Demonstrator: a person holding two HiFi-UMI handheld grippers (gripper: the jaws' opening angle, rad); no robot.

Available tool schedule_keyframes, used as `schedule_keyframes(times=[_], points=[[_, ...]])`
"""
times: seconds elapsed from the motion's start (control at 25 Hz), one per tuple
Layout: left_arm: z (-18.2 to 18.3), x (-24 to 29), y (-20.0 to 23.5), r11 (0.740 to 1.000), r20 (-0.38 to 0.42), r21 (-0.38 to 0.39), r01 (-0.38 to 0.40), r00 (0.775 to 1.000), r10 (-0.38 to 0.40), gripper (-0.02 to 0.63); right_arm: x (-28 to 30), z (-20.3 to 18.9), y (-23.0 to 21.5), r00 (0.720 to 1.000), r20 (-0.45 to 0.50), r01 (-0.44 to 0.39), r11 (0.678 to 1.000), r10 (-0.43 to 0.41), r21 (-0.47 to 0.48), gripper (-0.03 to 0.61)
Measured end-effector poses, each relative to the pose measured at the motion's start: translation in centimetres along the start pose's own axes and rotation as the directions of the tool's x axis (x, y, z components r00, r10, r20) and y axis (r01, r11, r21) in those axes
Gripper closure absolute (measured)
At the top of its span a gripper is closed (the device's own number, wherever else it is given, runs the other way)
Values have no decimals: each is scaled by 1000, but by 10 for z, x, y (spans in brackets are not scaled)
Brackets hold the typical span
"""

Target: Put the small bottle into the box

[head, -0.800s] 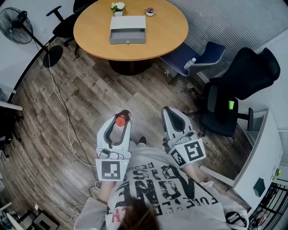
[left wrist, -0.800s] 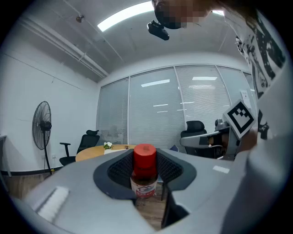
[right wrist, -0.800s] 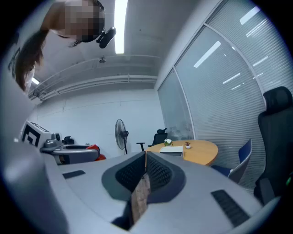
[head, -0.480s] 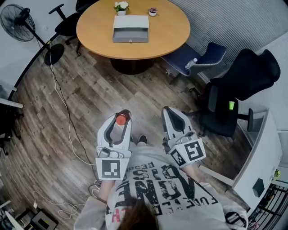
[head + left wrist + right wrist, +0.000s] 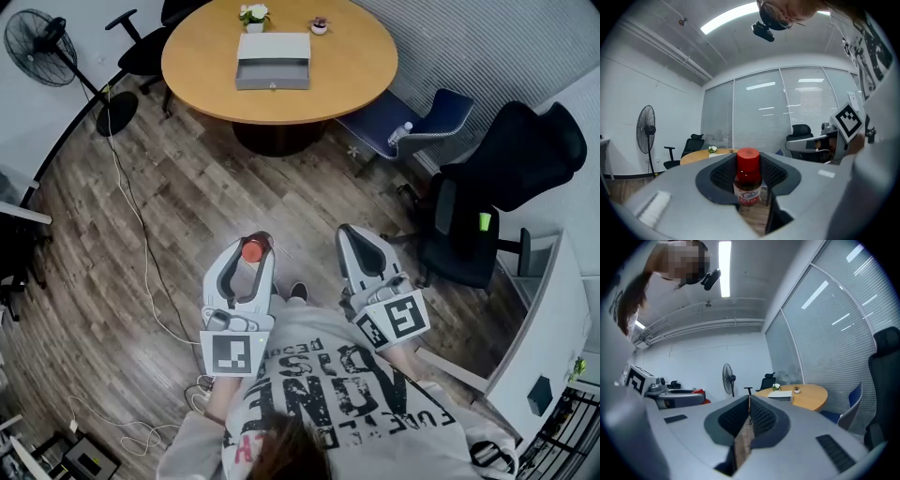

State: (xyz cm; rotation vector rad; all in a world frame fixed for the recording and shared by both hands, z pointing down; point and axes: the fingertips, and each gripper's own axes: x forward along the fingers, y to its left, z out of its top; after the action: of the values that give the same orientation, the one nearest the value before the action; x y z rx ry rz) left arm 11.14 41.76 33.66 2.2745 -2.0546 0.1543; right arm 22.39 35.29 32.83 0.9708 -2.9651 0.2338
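The small bottle, amber with a red cap and a white label, stands upright between the pads of my left gripper, which is shut on it. In the left gripper view the bottle fills the gap of the left gripper. My right gripper is held beside it, shut with nothing in it; the right gripper view shows that gripper with its pads together. The box, a grey open tray, lies on the round wooden table far ahead, and the box is also small in the right gripper view.
Two small potted plants stand behind the box. A blue chair with a water bottle and a black office chair stand to the right. A standing fan and a cable on the wooden floor lie to the left.
The table and box have shifted slightly right and down in the head view as the person moves. Both grippers keep their pose, with the bottle still held.
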Motion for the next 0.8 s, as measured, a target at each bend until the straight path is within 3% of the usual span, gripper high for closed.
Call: schedule_keyframes(times=[0.16, 0.52, 0.8], points=[[-1, 3, -4, 1000, 1, -5, -4, 1000, 4, 462, -7, 4, -10, 999, 44, 5, 999, -7, 34, 563], [-2, 14, -4, 1000, 3, -17, -23, 1000, 23, 462, -15, -10, -37, 997, 0, 73, 995, -73, 69, 563], [2, 44, 18, 1000, 8, -4, -14, 1000, 14, 463, 14, -6, -56, 995, 6, 94, 993, -95, 75, 563]])
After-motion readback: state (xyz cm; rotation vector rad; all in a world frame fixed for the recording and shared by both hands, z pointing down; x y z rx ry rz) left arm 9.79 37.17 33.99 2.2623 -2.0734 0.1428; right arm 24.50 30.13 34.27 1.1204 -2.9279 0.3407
